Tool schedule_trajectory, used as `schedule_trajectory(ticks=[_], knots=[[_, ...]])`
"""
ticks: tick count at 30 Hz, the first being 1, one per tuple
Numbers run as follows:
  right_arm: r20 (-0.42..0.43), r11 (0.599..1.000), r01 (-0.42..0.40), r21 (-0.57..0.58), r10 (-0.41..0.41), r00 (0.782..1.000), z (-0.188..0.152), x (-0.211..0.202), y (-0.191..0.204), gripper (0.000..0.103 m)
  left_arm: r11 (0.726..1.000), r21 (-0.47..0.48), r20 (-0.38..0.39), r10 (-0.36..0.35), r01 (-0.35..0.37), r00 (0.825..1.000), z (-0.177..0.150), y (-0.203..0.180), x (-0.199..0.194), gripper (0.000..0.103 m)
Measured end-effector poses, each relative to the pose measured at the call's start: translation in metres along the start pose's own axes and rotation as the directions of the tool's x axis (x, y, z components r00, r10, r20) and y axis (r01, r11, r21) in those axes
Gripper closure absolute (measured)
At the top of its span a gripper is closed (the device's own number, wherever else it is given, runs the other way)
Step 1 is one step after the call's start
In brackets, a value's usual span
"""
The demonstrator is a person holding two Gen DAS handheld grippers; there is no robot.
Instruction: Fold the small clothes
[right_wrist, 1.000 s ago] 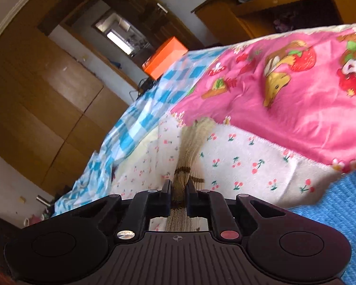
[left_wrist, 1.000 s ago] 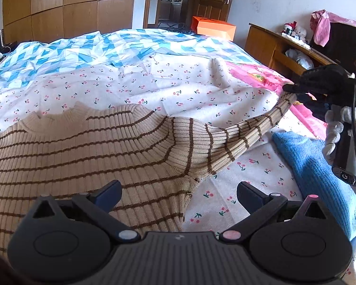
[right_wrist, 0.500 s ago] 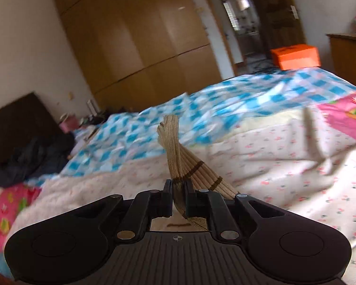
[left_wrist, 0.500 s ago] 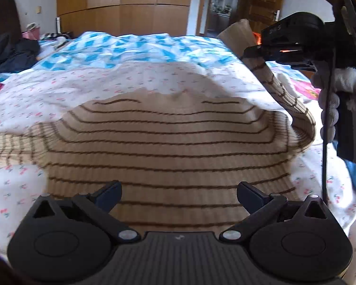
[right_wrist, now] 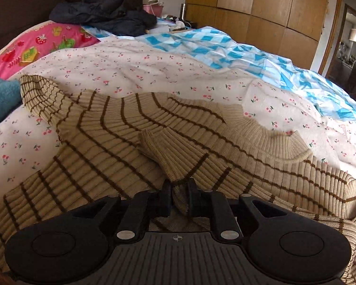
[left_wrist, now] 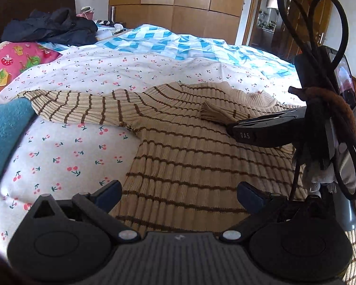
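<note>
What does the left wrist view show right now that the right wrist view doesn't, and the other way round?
Only the left wrist view: the open left gripper over the sweater hem, nothing between its fingers, and the right gripper's body seen from outside with its looped cable.

Only the right wrist view: the right gripper with the sleeve between its fingers; they have just been opening, so the grip looks loose.

Both: the striped sweater with that sleeve folded across its chest, the other sleeve still spread out, the cherry sheet and a blue garment.
</note>
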State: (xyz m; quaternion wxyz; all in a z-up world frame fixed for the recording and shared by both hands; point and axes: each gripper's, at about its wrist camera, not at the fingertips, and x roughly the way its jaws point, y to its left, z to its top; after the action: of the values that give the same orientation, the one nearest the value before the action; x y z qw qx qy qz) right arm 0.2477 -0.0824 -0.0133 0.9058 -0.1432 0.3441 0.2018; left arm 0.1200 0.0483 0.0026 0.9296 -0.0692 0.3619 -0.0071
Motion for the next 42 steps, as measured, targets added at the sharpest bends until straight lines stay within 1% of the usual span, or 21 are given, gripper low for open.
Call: schedule_trajectory(ticks=[2, 4, 5, 8, 10, 13, 15, 18, 19, 20, 22, 24, 26, 28, 29, 32, 35, 37, 38, 40, 42], knots=[[-0.008, 1.000, 0.015, -0.004, -0.015, 1.000, 0.006, 0.002, 0.000, 0.093, 1.000, -0.011, 0.010, -0.001, 0.002, 1.000, 0.000, 0.004, -0.002, 0.000], [-0.011, 1.000, 0.013, 0.020, -0.013, 1.000, 0.013, 0.003, 0.000, 0.095, 1.000, -0.023, 0.014, -0.006, 0.006, 1.000, 0.001, 0.006, -0.003, 0.000], [-0.002, 0.999, 0.002, 0.034, -0.002, 1.000, 0.017, 0.003, 0.001, 0.096, 1.000, -0.027, 0.014, -0.008, 0.008, 1.000, 0.000, 0.007, -0.003, 0.000], [0.059, 1.000, 0.005, 0.028, -0.006, 0.998, 0.033, 0.002, 0.012, 0.096, 0.999, -0.034, 0.018, -0.010, 0.011, 1.000, 0.001, 0.009, -0.004, 0.000], [0.077, 1.000, -0.018, 0.024, 0.016, 0.997, 0.041, 0.007, 0.021, 0.096, 0.999, -0.037, 0.022, -0.010, 0.011, 1.000, 0.001, 0.010, -0.004, 0.000], [0.052, 0.998, -0.062, 0.013, 0.061, 0.997, 0.043, 0.020, 0.035, 0.096, 0.999, -0.036, 0.023, -0.002, 0.003, 1.000, -0.001, 0.010, -0.004, 0.000], [0.036, 0.998, -0.061, 0.006, 0.061, 0.998, 0.041, 0.029, 0.041, 0.096, 0.999, -0.037, 0.017, 0.000, 0.001, 1.000, -0.002, 0.011, -0.003, 0.000], [0.038, 0.997, -0.055, 0.054, 0.053, 0.998, 0.039, 0.035, 0.035, 0.096, 0.999, -0.041, 0.014, -0.002, 0.003, 1.000, -0.002, 0.011, -0.001, 0.000], [0.034, 0.995, -0.062, 0.071, 0.060, 0.998, 0.039, 0.036, 0.032, 0.095, 0.999, -0.038, 0.014, -0.004, 0.004, 1.000, -0.002, 0.010, -0.001, 0.000], [0.030, 0.994, -0.076, 0.084, 0.074, 0.997, 0.039, 0.035, 0.029, 0.090, 0.999, -0.035, 0.016, -0.005, 0.005, 1.000, -0.002, 0.010, -0.001, 0.000], [0.015, 0.991, -0.100, 0.095, 0.099, 0.995, 0.038, 0.030, 0.024, 0.083, 1.000, -0.027, 0.019, -0.007, 0.007, 1.000, -0.003, 0.009, -0.002, 0.000], [0.029, 0.986, -0.115, 0.121, 0.113, 0.993, 0.035, 0.017, 0.013, 0.081, 1.000, -0.019, 0.023, -0.009, 0.010, 1.000, -0.003, 0.008, -0.002, 0.000], [0.050, 0.972, -0.146, 0.184, 0.139, 0.989, 0.029, 0.001, -0.006, 0.077, 1.000, -0.011, 0.031, -0.004, 0.005, 1.000, -0.002, 0.006, -0.002, 0.000], [0.079, 0.960, -0.144, 0.242, 0.129, 0.989, 0.020, -0.018, -0.029, 0.077, 1.000, 0.002, 0.042, 0.006, -0.006, 0.999, 0.002, 0.004, -0.003, 0.000], [0.087, 0.956, -0.134, 0.261, 0.115, 0.989, 0.016, -0.025, -0.039, 0.077, 1.000, 0.005, 0.048, 0.007, -0.007, 0.999, 0.006, 0.003, -0.003, 0.000], [0.100, 0.941, -0.058, 0.334, 0.025, 0.995, 0.000, -0.048, -0.081, 0.077, 1.000, 0.006, 0.075, -0.009, 0.008, 0.997, 0.023, 0.000, -0.001, 0.000], [0.082, 0.918, 0.067, 0.391, -0.107, 0.991, -0.021, -0.062, -0.122, 0.077, 0.999, 0.045, 0.124, -0.016, 0.010, 0.992, 0.046, -0.013, 0.012, 0.000], [0.051, 0.884, 0.137, 0.447, -0.178, 0.983, -0.039, -0.068, -0.149, 0.077, 0.997, 0.078, 0.150, -0.009, -0.003, 0.989, 0.063, -0.026, 0.027, 0.000], [0.034, 0.867, 0.159, 0.473, -0.198, 0.980, -0.048, -0.069, -0.159, 0.076, 0.996, 0.091, 0.162, -0.010, -0.005, 0.987, 0.069, -0.031, 0.034, 0.000], [-0.016, 0.826, 0.200, 0.526, -0.225, 0.974, -0.068, -0.069, -0.180, 0.076, 0.993, 0.117, 0.178, 0.002, -0.023, 0.984, 0.080, -0.044, 0.054, 0.000], [-0.072, 0.803, 0.249, 0.541, -0.251, 0.965, -0.085, -0.063, -0.192, 0.076, 0.988, 0.142, 0.163, 0.032, -0.056, 0.986, 0.084, -0.054, 0.076, 0.000]])
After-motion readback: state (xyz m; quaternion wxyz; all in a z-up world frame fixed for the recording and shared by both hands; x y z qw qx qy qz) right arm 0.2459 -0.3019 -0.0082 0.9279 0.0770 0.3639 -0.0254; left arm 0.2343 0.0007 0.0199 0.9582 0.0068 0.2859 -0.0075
